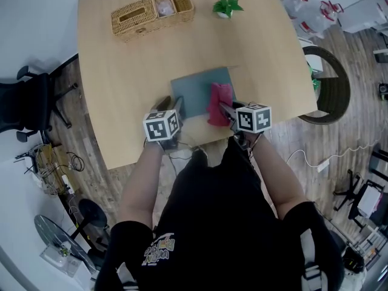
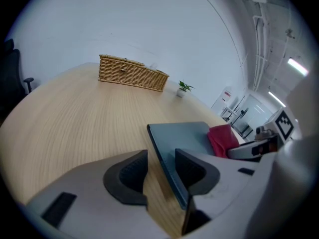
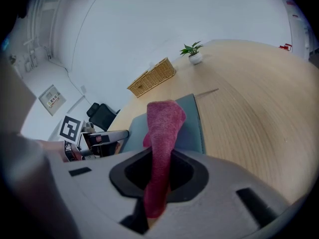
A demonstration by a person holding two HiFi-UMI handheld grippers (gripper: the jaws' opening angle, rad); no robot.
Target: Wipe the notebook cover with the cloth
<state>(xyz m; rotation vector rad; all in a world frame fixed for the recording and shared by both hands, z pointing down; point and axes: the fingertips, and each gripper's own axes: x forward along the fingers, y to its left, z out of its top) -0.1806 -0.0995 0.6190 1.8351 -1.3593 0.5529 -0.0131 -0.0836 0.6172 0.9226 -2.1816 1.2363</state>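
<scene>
From the head view, a grey-blue rectangular notebook lies flat near the front edge of a light wooden table, and a crumpled red cloth rests on its right part. The left gripper sits at the notebook's near-left corner and the right gripper at the cloth's near end. A woven wicker basket and a small green potted plant stand well apart from them at the far side. In the left gripper view, the left gripper has its jaws spread. The notebook's left edge runs between them: one jaw is over the bare wood, the other over the cover, and neither squeezes it. The cloth lies on the cover's far right, beside the other gripper. In the right gripper view, the right gripper is clamped on the cloth. The cloth rises as a narrow strip from between the jaws, and its far end drapes onto the notebook. The basket and plant stand beyond.
</scene>
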